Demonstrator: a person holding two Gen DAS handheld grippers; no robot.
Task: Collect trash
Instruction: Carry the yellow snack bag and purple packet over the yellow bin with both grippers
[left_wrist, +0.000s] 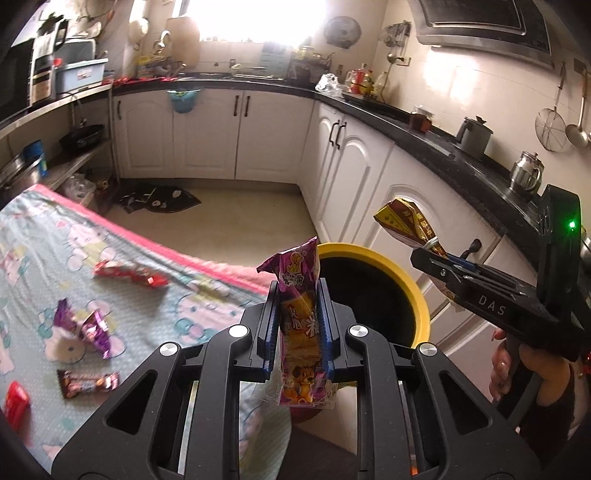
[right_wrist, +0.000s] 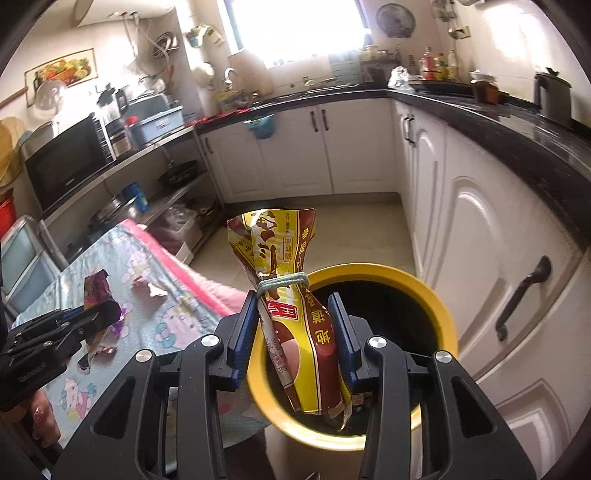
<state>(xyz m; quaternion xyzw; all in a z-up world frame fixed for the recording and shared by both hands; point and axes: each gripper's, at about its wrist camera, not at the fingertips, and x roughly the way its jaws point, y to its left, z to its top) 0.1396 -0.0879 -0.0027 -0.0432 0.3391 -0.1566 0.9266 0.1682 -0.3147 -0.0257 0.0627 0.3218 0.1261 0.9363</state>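
A purple wrapper (left_wrist: 300, 325) is clamped in the left hand-held gripper (left_wrist: 299, 328), a yellow bag (right_wrist: 291, 332) in the right hand-held gripper (right_wrist: 295, 336), both held above the yellow bin (right_wrist: 439, 306). Four wrappers (left_wrist: 88, 382) are seen on the tabletop (left_wrist: 155, 280) in the left view only; a black counter (right_wrist: 517, 136) is behind.

We are seeing glossy foil-plastic on the purple snack wrapper (left_wrist: 300, 325) and on the yellow and brown packet (right_wrist: 295, 314), which is tied with a matt cord (right_wrist: 282, 285). Beside them the bin (left_wrist: 417, 295) is showing a smooth yellow plastic rim. Left of the bin, the printed tablecloth (left_wrist: 155, 266) is looking like soft matt cloth. Behind the bin, the cupboard doors (right_wrist: 480, 229) are looking smooth and white, under a glossy dark countertop (right_wrist: 517, 129).
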